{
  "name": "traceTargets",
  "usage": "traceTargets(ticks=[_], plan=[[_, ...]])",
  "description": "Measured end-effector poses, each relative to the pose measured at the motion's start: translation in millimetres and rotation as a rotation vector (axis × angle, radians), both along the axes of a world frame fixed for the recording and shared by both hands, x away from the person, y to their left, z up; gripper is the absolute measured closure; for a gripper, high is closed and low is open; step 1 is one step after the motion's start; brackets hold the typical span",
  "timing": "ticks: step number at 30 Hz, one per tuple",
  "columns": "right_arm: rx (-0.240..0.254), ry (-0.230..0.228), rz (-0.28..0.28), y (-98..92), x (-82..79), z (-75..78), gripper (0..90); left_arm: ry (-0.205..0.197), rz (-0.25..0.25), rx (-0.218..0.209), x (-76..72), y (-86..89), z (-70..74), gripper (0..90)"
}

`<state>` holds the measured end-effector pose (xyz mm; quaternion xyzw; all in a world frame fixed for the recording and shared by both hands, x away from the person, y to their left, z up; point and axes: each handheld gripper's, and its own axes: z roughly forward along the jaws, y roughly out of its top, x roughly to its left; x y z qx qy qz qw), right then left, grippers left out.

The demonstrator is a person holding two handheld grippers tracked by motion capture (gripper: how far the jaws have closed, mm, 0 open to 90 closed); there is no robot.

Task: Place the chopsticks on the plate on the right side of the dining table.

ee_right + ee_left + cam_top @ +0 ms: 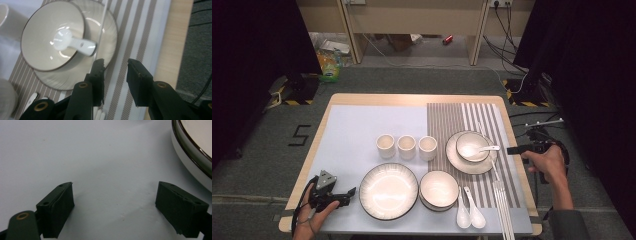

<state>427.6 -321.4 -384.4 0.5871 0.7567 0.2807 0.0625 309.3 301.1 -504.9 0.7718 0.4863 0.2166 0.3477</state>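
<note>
The right gripper (518,149) hung just past the right edge of the worktop (412,98), over the floor, its fingers (98,72) partly apart with nothing between them. Nearest it, a white spoon (72,43) lay in a bowl (472,146) set on a plate (470,162) on the striped mat (492,120), its handle pointing over the bowl's rim toward that gripper. A narrow band of striped mat and bare wood separated the plate's rim from the worktop's edge. The left gripper (346,196) rested low at the front left corner, fingers (58,207) wide apart over bare pale mat, just beside the rim of a large plate (388,191). Open mat stretched behind it toward three cups (406,147). A second bowl (439,190), two more spoons (468,212) and chopsticks (502,205) crowded the front right.
</note>
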Motion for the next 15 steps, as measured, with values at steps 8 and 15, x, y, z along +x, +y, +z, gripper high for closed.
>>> traceTargets(ticks=[8,15], plan=[[-0.062,0.014,0.092,26.6,-25.2,-16.4,65.6,0.0,0.0,-0.001,0.0,0.0,-0.1,14.0],[-0.087,0.041,0.13,42.3,-23.9,-31.1,67.0,0.001,-0.001,-0.002,0.1,0.1,0.0,14.0]])
